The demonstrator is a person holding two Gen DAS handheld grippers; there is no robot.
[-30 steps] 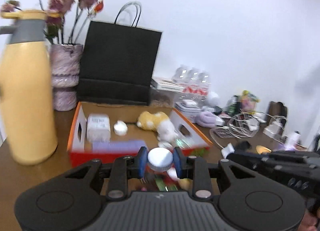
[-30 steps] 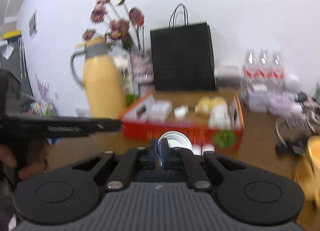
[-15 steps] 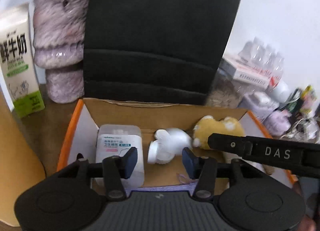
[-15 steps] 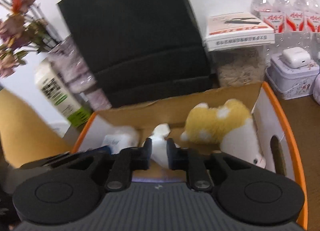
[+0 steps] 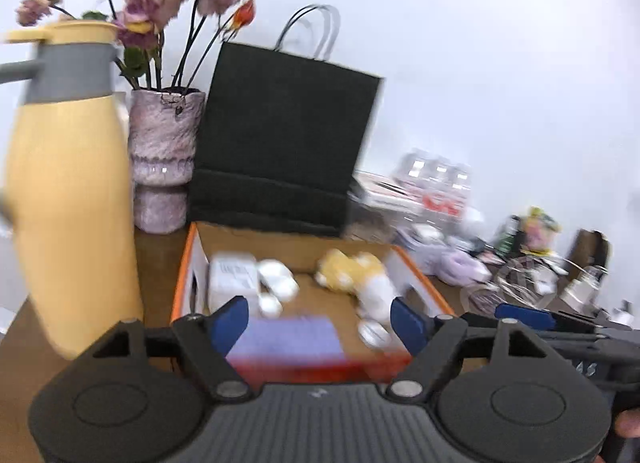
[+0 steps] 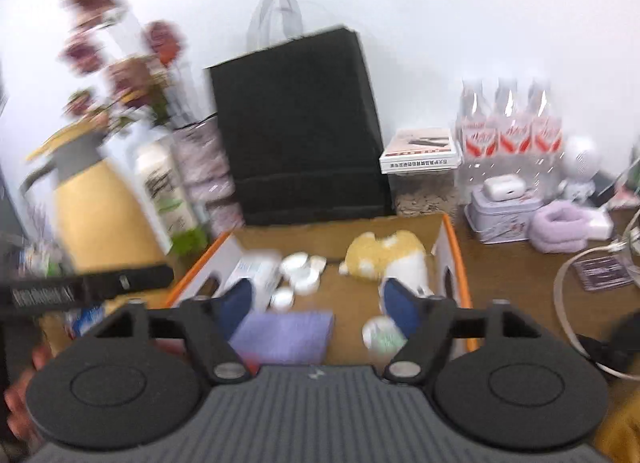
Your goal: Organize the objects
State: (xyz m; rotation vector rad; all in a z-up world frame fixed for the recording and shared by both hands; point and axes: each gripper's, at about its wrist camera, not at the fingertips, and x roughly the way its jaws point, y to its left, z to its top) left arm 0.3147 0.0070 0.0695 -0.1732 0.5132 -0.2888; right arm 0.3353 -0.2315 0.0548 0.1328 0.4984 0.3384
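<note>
Both my grippers, left [image 5: 320, 321] & right [image 6: 316, 299], were opening, jaws empty. White round jars [image 6: 300, 273] lay far-left inside the orange-rimmed cardboard box [image 6: 456, 251], probably just-dropped; blurry. Next: fetch another loose item.

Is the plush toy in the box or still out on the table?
In the box. The yellow-and-white plush toy lies on the floor of the orange-rimmed cardboard box, against its right wall.

bright, motion-blurred, fisheye-warped edges
</note>
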